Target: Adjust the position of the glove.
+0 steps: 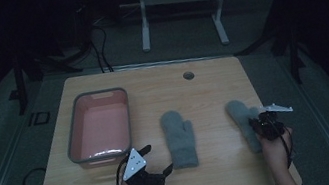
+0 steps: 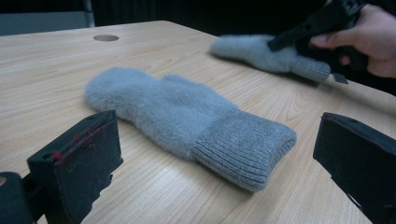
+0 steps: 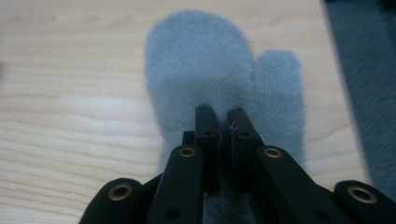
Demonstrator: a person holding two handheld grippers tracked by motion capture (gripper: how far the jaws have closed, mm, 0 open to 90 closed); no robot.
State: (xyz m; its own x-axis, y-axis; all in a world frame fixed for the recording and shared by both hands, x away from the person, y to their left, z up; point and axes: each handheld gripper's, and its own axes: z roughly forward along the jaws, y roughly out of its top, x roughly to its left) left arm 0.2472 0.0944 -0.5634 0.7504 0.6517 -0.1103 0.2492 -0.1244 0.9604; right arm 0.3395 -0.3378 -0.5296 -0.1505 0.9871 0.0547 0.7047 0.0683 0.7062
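Observation:
Two fluffy grey mittens lie flat on the wooden table [image 1: 212, 84]. The middle mitten [image 1: 179, 138] [image 2: 177, 116] points its ribbed cuff toward my left gripper [image 1: 158, 158] [image 2: 218, 140]. That gripper is open, low over the table, with its jaws standing wide on either side of the cuff and apart from it. The right mitten [image 1: 242, 115] [image 2: 261, 51] [image 3: 210, 60] lies near the table's right edge. My right gripper [image 1: 261, 124] [image 3: 222, 112] [image 2: 317, 28] comes down on its middle, shut, with a pinch of the mitten's fur between the pads.
A grey-rimmed pink basin [image 1: 74, 133] with nothing in it stands at the left of the table, just beyond my left gripper. A round cable hole [image 1: 188, 75] [image 2: 106, 37] sits near the far edge. Dark floor and a table frame [image 1: 144, 30] lie beyond.

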